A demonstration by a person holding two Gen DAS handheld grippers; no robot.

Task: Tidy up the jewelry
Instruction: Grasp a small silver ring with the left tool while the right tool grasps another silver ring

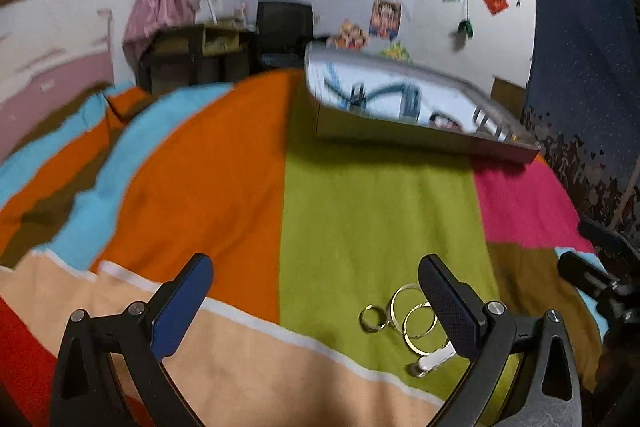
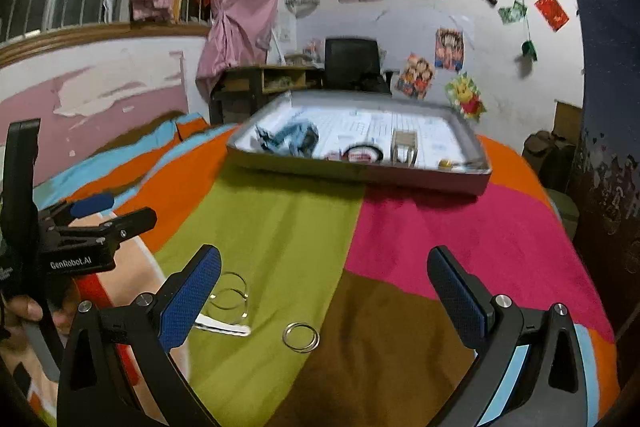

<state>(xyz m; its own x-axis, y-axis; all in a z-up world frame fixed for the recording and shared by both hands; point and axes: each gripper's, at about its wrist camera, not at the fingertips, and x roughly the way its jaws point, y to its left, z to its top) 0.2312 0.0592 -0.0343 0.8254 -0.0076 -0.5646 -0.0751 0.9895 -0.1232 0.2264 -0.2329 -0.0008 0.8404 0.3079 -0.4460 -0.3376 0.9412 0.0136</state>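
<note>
Thin metal bangles [image 1: 412, 311] lie on the green stripe of the blanket, with a smaller ring [image 1: 372, 317] beside them and a white tag [image 1: 434, 361] below. My left gripper [image 1: 316, 287] is open above the blanket, its right finger just over the bangles. In the right wrist view the bangles [image 2: 230, 293] and white tag [image 2: 224, 327] sit by the left finger, and the small ring [image 2: 301, 337] lies between the fingers. My right gripper [image 2: 324, 281] is open and holds nothing. A shallow grey box [image 2: 360, 173] with printed lining and small items stands farther back.
The striped blanket [image 2: 288, 227] covers a bed. A dark desk [image 2: 260, 79] and black chair [image 2: 352, 63] stand behind it. A hand [image 2: 24, 307] holds the left gripper's handle at the left. A dark blue curtain [image 2: 608, 67] hangs on the right.
</note>
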